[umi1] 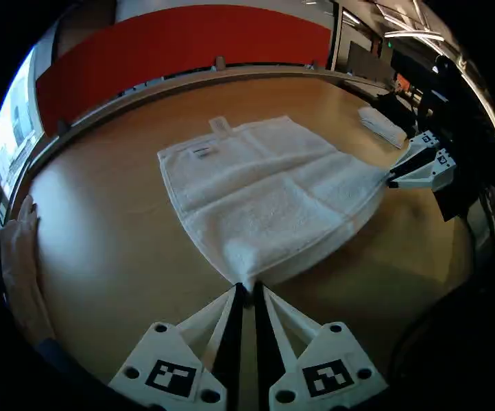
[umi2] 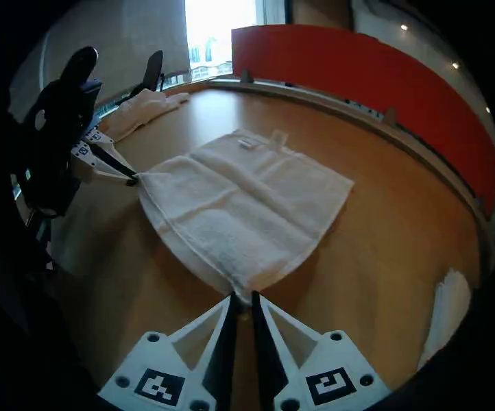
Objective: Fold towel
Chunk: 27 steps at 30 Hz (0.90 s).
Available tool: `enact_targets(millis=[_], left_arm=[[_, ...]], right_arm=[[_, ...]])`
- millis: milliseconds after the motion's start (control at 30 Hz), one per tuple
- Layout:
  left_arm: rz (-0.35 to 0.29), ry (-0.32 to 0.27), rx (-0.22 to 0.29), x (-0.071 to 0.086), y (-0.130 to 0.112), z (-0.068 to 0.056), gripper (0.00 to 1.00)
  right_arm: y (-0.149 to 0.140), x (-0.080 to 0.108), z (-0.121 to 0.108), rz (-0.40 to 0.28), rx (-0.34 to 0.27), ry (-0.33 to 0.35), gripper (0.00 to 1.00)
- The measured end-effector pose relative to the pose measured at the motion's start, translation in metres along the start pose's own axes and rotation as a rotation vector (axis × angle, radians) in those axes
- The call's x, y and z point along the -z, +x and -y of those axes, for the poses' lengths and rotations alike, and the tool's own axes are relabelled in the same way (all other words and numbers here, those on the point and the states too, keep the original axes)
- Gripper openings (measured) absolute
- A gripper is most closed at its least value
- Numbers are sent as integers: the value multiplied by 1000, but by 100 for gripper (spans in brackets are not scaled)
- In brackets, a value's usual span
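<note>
A white towel [umi1: 268,192] lies partly folded on the wooden table [umi1: 110,233], with its label and hanging loop at the far edge. In the left gripper view, my left gripper [umi1: 247,286] is shut on the towel's near corner, which rises slightly off the table. My right gripper [umi1: 391,179] pinches the corner at the right. In the right gripper view, the right gripper [umi2: 243,296] is shut on the nearest corner of the towel [umi2: 247,205], and the left gripper [umi2: 132,181] holds the corner at the left.
A second folded white towel [umi1: 382,125] lies near the table's far right edge and appears as a folded towel [umi2: 141,108] at the upper left in the right gripper view. A pale cloth [umi2: 448,315] rests at the table's edge. A red partition [umi1: 179,48] runs behind the table.
</note>
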<state>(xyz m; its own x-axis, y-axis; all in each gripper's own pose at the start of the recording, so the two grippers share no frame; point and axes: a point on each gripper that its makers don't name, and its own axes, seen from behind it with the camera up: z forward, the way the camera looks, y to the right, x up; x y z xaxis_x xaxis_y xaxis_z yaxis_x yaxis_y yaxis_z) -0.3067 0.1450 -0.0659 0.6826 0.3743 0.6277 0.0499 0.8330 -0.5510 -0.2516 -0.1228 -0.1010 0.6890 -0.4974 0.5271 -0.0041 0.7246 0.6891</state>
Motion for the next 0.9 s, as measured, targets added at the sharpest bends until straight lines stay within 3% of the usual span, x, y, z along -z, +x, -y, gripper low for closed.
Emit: enact_targets(millis=[900], left_arm=[[-75, 29, 53, 79, 55, -9, 11]], right_arm=[[58, 66, 1, -86, 28, -32, 14]])
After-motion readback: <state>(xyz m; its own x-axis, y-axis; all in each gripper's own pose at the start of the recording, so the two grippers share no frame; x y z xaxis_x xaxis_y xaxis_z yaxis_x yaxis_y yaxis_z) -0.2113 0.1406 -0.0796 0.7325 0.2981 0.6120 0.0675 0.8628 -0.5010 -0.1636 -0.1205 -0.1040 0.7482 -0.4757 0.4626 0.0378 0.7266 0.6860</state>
